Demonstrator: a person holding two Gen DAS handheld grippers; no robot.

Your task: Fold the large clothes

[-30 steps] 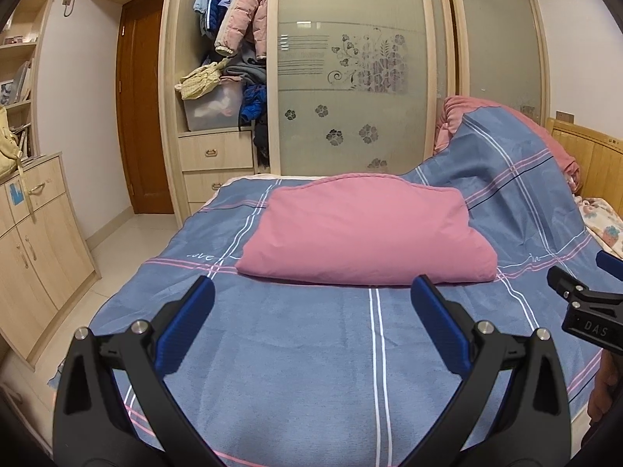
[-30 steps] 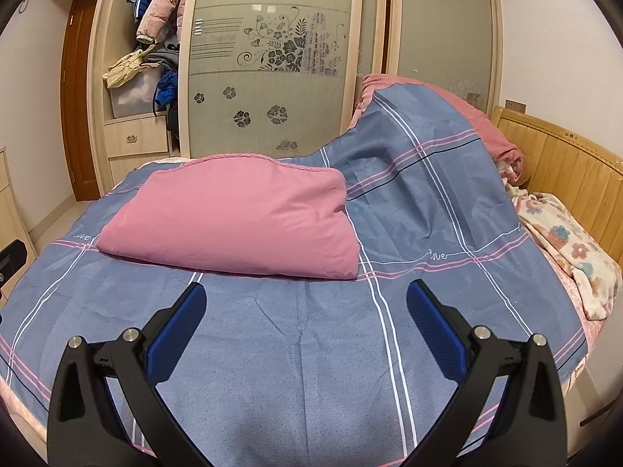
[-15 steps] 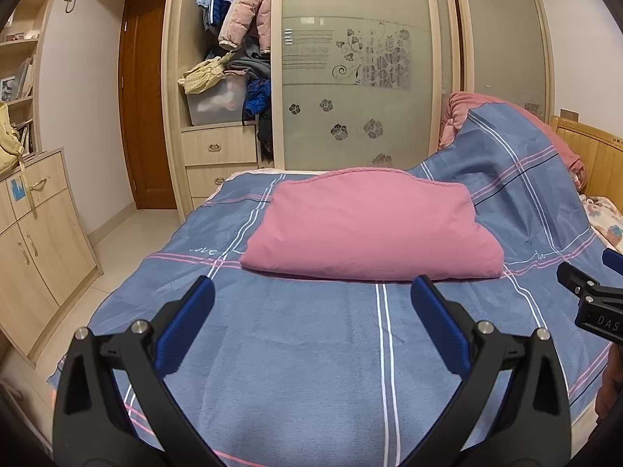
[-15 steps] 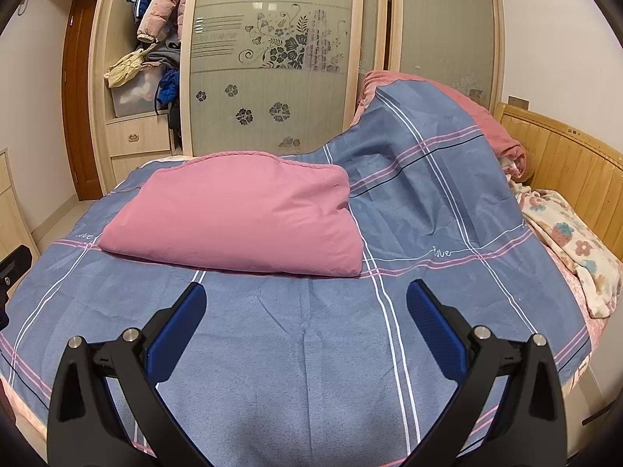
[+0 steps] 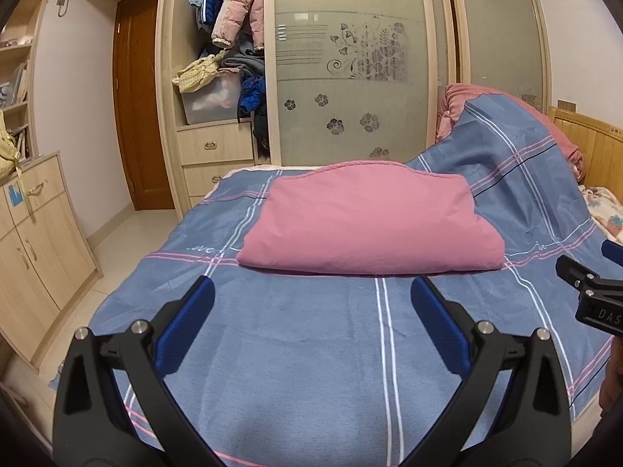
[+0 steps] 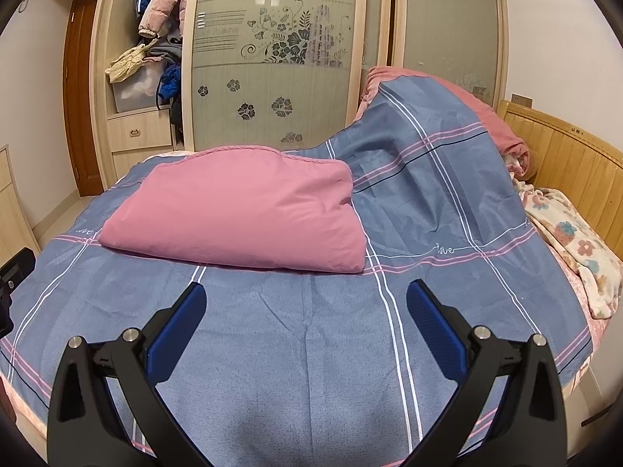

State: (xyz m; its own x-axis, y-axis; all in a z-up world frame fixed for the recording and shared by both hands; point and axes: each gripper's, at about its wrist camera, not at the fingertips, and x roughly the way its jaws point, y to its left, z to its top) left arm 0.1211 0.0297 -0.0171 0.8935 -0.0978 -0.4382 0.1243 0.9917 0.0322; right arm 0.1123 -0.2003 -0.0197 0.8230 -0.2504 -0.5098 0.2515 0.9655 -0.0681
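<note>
A large blue quilt (image 5: 311,342) with pink and white stripes is spread over the bed; it also shows in the right wrist view (image 6: 303,334). Its far part is folded over, pink side up, into a thick pink slab (image 5: 366,222), seen too in the right wrist view (image 6: 241,214). The right rear of the quilt rises in a heap (image 6: 428,148). My left gripper (image 5: 311,295) is open and empty above the near blue part. My right gripper (image 6: 305,303) is open and empty, to the right of the left one (image 5: 592,295).
A wardrobe with frosted sliding doors (image 5: 350,78) and an open section of hanging clothes (image 5: 233,39) stands behind the bed. A low wooden cabinet (image 5: 35,241) is at the left. A wooden headboard (image 6: 564,163) and a floral blanket (image 6: 572,245) are at the right.
Both grippers have tilted down and moved slightly closer over the bed; the folded pink part sits lower in both views. Both stay open and empty.
</note>
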